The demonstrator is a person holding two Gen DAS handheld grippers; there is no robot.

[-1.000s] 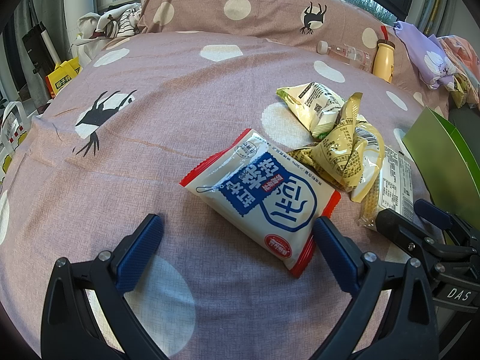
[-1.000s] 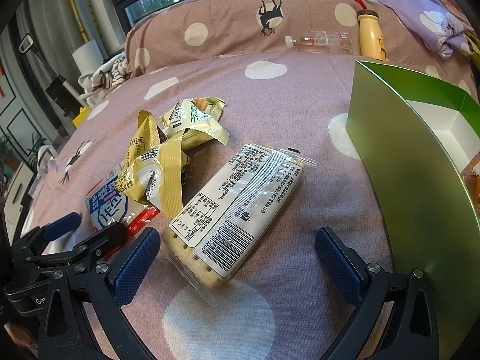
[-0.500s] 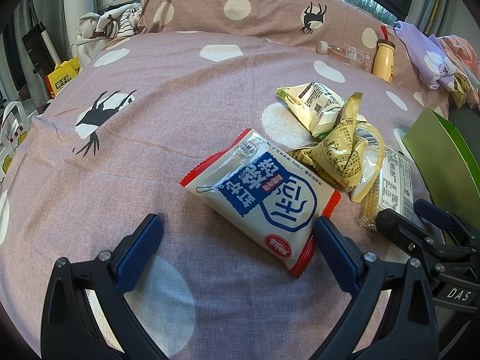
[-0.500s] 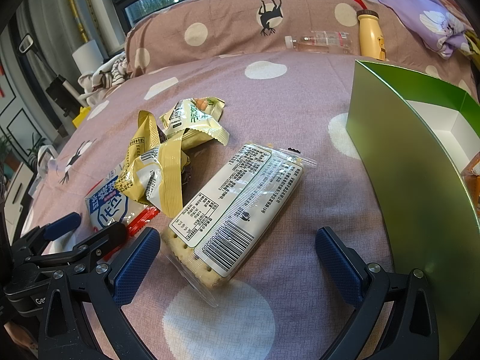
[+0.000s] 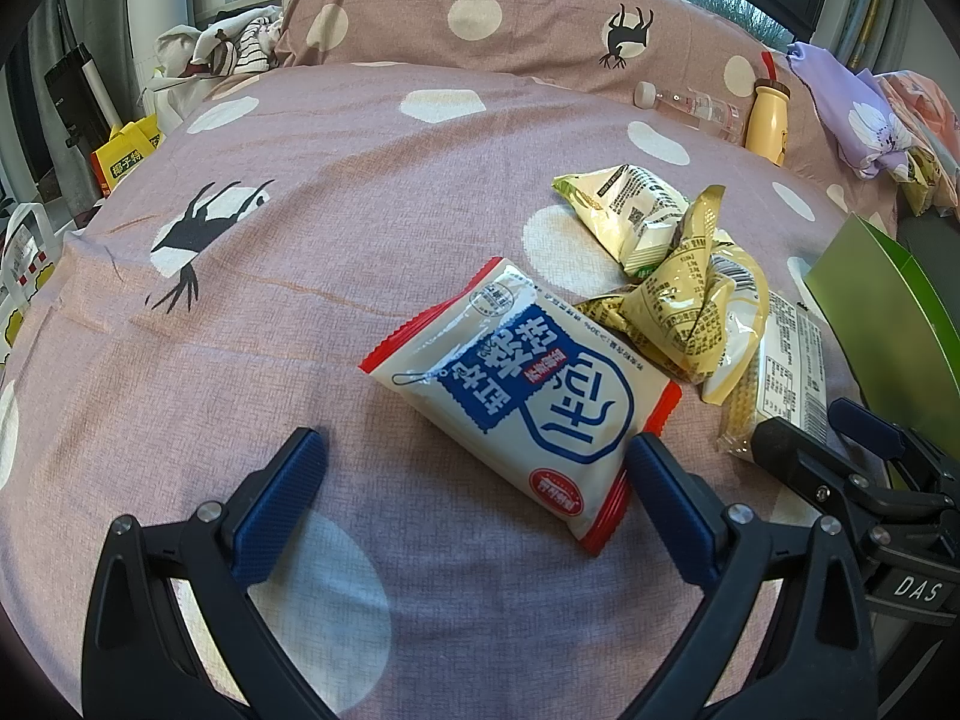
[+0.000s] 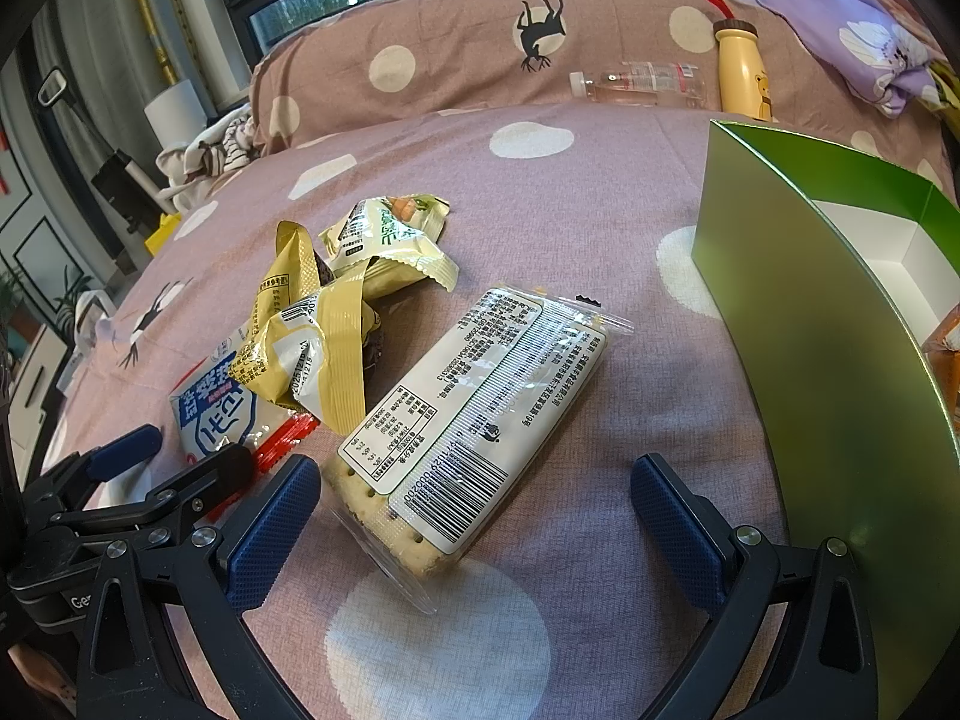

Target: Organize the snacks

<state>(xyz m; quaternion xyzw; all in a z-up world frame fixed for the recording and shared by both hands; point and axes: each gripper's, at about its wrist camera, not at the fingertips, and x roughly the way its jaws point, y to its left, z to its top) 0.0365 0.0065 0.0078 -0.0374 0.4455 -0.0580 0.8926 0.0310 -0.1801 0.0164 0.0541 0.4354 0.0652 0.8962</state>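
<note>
**Snacks loose on the spotted bedspread, both grippers wide and empty**

The pink polka-dot bedspread [image 5: 300, 312] fills both views. In the right wrist view a green box [image 6: 840, 360] stands at three o'clock, open at the top, with something orange inside that is too cropped to identify. The clear-wrapped cracker pack [image 6: 480, 408] lies at centre, its near end between the spread fingers of the right gripper [image 6: 474, 516], which grips nothing. In the left wrist view the white, blue and red pouch [image 5: 528, 384] sits at centre, its corner just beside one finger of the left gripper [image 5: 474, 480], jaws wide and empty. Crumpled yellow wrappers [image 5: 690, 300] pile at two o'clock. A yellow bottle [image 5: 768, 120] stands at one o'clock.
</note>
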